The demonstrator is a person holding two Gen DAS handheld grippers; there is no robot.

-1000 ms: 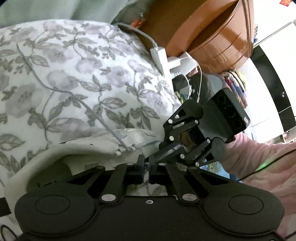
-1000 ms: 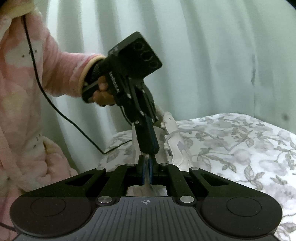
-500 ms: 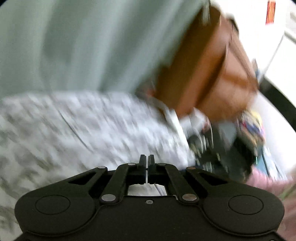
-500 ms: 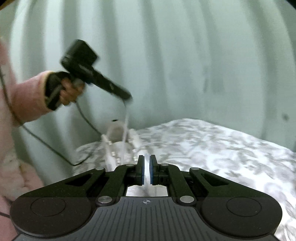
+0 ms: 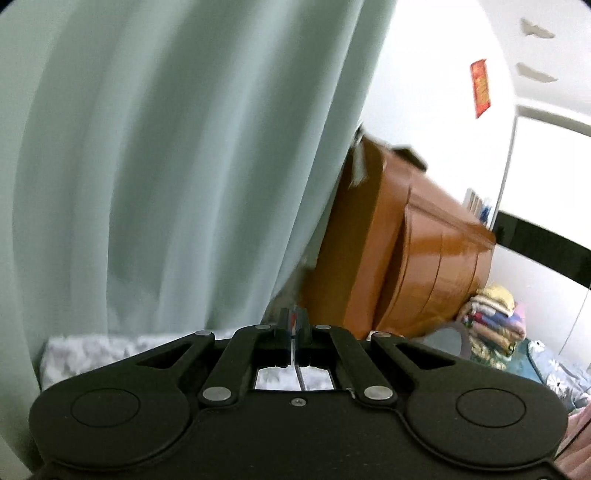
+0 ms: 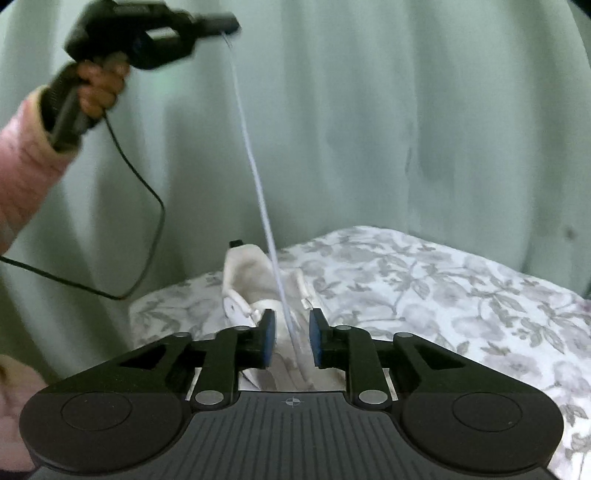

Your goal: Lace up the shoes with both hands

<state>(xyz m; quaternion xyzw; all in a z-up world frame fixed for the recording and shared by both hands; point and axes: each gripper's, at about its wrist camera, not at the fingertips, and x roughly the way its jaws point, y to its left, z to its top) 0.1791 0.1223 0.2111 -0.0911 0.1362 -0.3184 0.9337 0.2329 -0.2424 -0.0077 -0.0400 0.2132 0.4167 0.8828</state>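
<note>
**One shoe, one lace, two grippers**

Your left gripper point(image 6: 225, 24) is pinching the lace point(image 6: 258, 192) shut, holding it high above the shoe point(image 6: 255, 280) on the bedspread point(image 6: 443, 295). Your right gripper point(image 6: 290, 338) is gaping wide around the lace. Shoe toe is hidden.

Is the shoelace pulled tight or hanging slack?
Tight. The shoelace runs almost straight from the raised left gripper, shut on its end, down to the white shoe.
</note>
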